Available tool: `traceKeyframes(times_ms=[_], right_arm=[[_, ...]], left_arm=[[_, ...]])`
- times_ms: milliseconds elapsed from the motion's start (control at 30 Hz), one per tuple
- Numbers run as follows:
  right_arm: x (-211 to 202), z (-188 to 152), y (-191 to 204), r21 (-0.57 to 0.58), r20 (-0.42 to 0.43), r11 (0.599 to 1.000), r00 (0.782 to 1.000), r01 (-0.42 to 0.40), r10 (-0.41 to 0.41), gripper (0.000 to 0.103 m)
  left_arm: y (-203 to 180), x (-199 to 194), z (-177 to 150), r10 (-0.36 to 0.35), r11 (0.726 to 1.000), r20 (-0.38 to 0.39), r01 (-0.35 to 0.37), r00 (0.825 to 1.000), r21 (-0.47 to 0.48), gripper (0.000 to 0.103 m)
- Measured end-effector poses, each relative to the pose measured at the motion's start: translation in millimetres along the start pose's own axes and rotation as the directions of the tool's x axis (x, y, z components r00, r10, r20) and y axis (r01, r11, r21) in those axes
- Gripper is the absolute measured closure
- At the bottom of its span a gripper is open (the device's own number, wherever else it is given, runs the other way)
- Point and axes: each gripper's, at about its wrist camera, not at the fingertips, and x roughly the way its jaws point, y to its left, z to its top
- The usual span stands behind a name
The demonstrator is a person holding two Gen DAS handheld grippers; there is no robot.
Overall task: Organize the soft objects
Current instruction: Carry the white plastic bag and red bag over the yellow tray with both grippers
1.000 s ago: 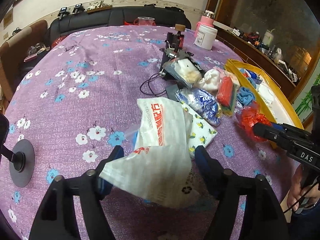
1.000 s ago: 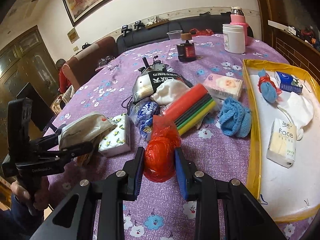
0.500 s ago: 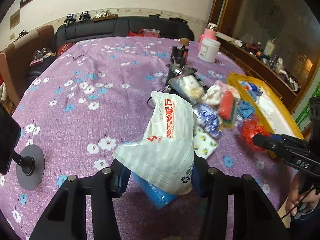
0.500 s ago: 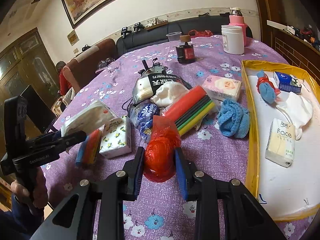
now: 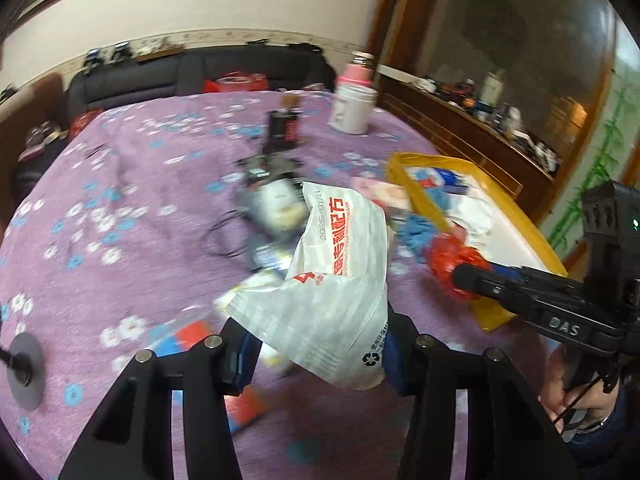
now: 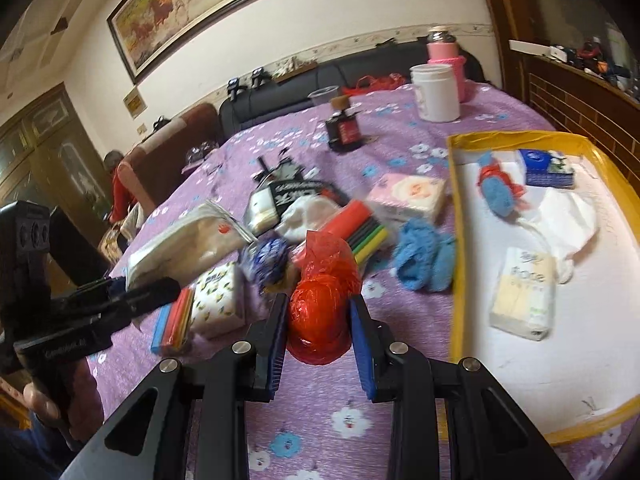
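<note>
1. The left hand-held gripper (image 5: pixel 318 350) is closed on a white plastic packet (image 5: pixel 340 272) printed with red characters. The packet stands up between its blue pads and hides much of the view ahead. The jaws closed in on it within the last second and now pinch its lower part.
2. In the right wrist view the same packet (image 6: pixel 188 240) hangs clear of the purple flowered worktop (image 6: pixel 320 420), above a lemon-print tissue pack (image 6: pixel 218 300) and a flat bundle of coloured strips (image 6: pixel 174 322).
3. The right hand-held gripper (image 6: pixel 320 320) is shut on a crumpled red plastic bag (image 6: pixel 320 304), whose bulk fills the gap between the two blue pads and whose top sticks up above them.
4. From the left wrist view, that red bag (image 5: pixel 452 264) sits at the tip of the right hand-held gripper, close to the near corner of the yellow-rimmed tray (image 5: pixel 424 188).
5. The tray (image 6: pixel 454 240) lies to the right of the right hand-held gripper. In it are a cream tissue pack (image 6: pixel 524 296), a blue cloth tied with red (image 6: pixel 498 192), a dark blue pack (image 6: pixel 548 168) and a white cloth (image 6: pixel 568 216).
6. Ahead of the red bag on the worktop lie a blue fluffy cloth (image 6: pixel 424 256), a red, black and yellow-green roll (image 6: pixel 360 228), a pink tissue pack (image 6: pixel 408 194) and a blue-and-white bag (image 6: pixel 268 258).
7. A person's hand (image 6: pixel 48 404) grips the handle of the left hand-held gripper at the lower left edge.
</note>
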Motion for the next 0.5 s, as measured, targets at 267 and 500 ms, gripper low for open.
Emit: traceKeyframes(times_ms=[267, 500], right_arm=[[-35.4, 4.8, -51.9, 0.115, 0.074, 0.992, 0.995, 0.06, -0.069, 0.071], [-64.2, 0.4, -107.3, 0.241, 0.103, 0.958, 0.978, 0.154, -0.183, 0.07]], left_arm=[[-67.0, 23.3, 13.6, -0.093, 0.99, -0.028, 0.096, 0.995, 0.099, 0.054], [-115.8, 56.0, 22.8, -0.164, 0.976, -0.081, 0.174, 0.983, 0.135, 0.054]])
